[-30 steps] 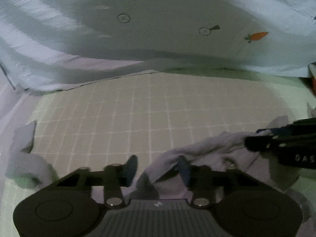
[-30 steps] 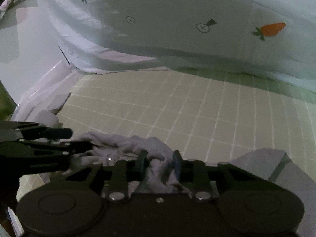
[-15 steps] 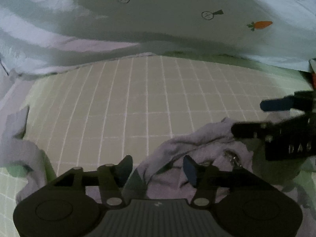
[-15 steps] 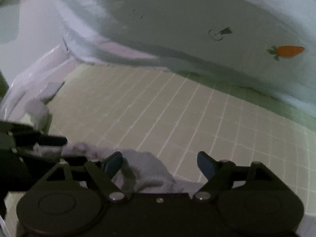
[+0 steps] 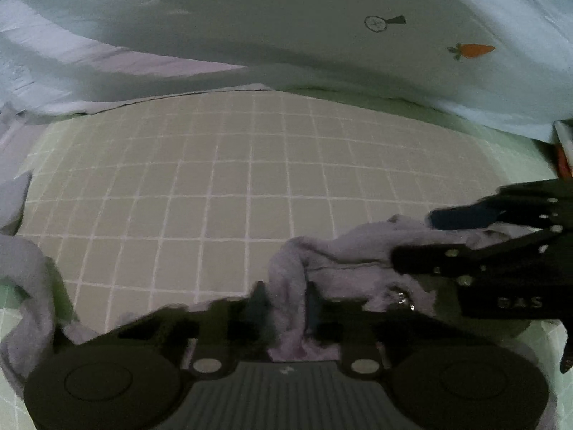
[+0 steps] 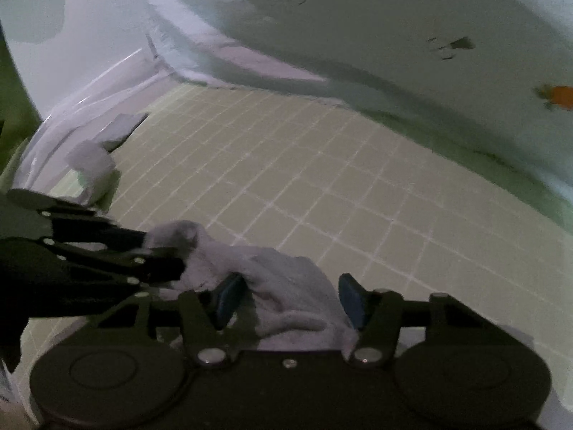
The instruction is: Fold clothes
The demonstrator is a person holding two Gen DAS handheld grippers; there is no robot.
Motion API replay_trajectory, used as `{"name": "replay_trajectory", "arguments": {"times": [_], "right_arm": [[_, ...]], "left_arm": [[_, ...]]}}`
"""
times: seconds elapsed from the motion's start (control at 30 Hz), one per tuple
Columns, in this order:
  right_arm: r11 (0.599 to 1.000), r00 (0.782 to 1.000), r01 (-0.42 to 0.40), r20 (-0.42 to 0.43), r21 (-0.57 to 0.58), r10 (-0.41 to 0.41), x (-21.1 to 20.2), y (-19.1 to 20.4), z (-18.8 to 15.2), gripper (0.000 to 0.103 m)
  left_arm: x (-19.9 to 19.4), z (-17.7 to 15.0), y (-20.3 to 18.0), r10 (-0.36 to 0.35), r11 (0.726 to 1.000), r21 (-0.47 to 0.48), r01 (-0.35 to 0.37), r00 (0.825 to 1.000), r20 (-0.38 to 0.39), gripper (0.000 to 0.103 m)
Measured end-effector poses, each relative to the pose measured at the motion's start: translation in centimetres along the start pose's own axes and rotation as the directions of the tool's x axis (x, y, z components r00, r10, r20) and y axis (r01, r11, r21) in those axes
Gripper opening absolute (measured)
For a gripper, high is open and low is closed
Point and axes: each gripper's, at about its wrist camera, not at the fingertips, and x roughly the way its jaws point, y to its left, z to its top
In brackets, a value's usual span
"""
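A pale lilac garment (image 5: 343, 251) lies bunched on a green grid mat (image 5: 232, 186). My left gripper (image 5: 284, 308) is shut on a ridge of that garment, which rises between its blue pads. In the right wrist view the same garment (image 6: 283, 286) lies under my right gripper (image 6: 292, 299), whose jaws stand wide apart over the cloth without pinching it. The right gripper shows at the right of the left wrist view (image 5: 501, 243). The left gripper shows at the left of the right wrist view (image 6: 107, 251), closed on the cloth's edge.
A white sheet with carrot prints (image 5: 358, 36) is heaped along the far edge of the mat. Another part of the lilac cloth (image 5: 25, 286) lies at the left. A white fabric roll (image 6: 93, 165) sits at the mat's left edge.
My left gripper has closed on the garment fold. My right gripper opened from shut on the cloth to wide apart and shifted right.
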Motion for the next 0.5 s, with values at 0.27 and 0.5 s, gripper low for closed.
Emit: {"name": "replay_trajectory", "arguments": {"times": [0.27, 0.5], "right_arm": [[0.997, 0.979, 0.068, 0.193, 0.028, -0.073, -2.8, -1.9, 2.3, 0.008], [0.971, 0.869, 0.228, 0.433, 0.076, -0.238, -6.1, -7.1, 11.0, 0.008]], "left_arm": [[-1.7, 6.6, -0.8, 0.012, 1.000, 0.010, -0.014, 0.984, 0.178, 0.012], [-1.4, 18.1, -3.4, -0.006, 0.998, 0.057, -0.020, 0.907, 0.421, 0.013]]}}
